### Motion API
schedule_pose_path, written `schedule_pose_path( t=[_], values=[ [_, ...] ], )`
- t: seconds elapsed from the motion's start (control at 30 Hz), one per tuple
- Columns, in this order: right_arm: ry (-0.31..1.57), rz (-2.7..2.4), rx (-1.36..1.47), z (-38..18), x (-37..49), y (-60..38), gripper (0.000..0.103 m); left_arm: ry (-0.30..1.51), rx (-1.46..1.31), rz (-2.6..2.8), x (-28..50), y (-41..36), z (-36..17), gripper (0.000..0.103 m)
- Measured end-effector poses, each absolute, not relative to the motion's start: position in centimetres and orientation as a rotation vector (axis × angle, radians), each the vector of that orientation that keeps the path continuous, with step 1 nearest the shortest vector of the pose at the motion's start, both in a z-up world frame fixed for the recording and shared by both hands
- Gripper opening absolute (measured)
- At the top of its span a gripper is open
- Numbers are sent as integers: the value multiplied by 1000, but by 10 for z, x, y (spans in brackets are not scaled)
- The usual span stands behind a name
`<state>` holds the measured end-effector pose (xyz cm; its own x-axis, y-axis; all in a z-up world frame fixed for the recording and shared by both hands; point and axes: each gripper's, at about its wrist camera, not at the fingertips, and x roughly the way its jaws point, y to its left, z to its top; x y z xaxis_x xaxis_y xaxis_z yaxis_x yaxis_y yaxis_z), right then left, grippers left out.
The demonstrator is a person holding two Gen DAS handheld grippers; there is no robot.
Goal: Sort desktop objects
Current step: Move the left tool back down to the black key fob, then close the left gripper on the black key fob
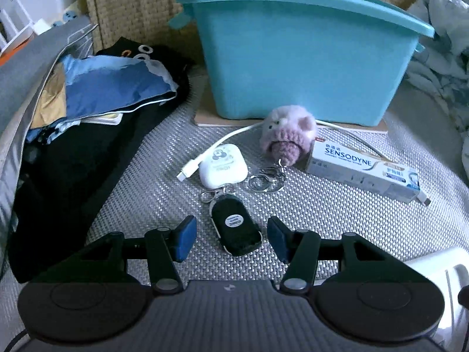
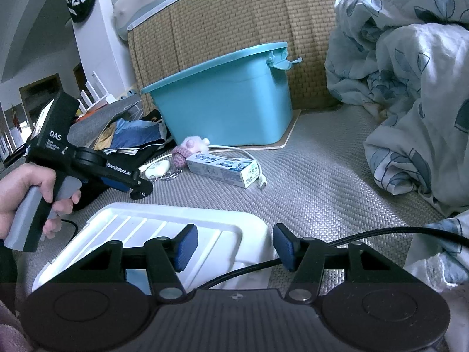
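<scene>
A black key fob [image 1: 236,228] with a metal clasp lies on the grey woven mat, between the blue pads of my left gripper [image 1: 231,221]. The jaws stand open, with a gap on each side of the fob. Beyond it lie a white earbud case [image 1: 224,165], a pink knitted pig keychain [image 1: 288,135], a Sensodyne toothpaste box [image 1: 363,170] and a white USB cable [image 1: 187,173]. A teal bin [image 1: 299,58] stands behind them. My right gripper [image 2: 234,228] hangs open over the rim of a white tray [image 2: 164,228], holding nothing. A hand [image 2: 29,187] holds the left gripper [image 2: 140,189].
A pile of dark and blue fabric [image 1: 88,94] lies left of the objects. A crumpled leaf-print blanket [image 2: 410,88] fills the right side. A woven headboard [image 2: 234,14] stands behind the bin. A black cable [image 2: 381,231] runs past my right finger.
</scene>
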<state>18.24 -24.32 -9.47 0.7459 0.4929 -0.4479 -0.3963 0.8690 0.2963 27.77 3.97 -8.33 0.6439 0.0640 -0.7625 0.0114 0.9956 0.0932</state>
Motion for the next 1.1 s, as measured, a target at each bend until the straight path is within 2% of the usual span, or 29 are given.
schedule_pose_path(
  t=[0.4,0.53,0.63,1.1],
  values=[
    [541,490,185,-96,183,-242,61,870,59,27,283,42,-87,54],
    [541,490,185,-96,182,-242,61,866,68,14,281,41,-86,41],
    [540,490,185,-96,182,-242,61,860,79,-13,278,42,-84,35],
    [543,490,179,-96,183,-242,61,816,87,-29,261,48,-63,35]
  ],
)
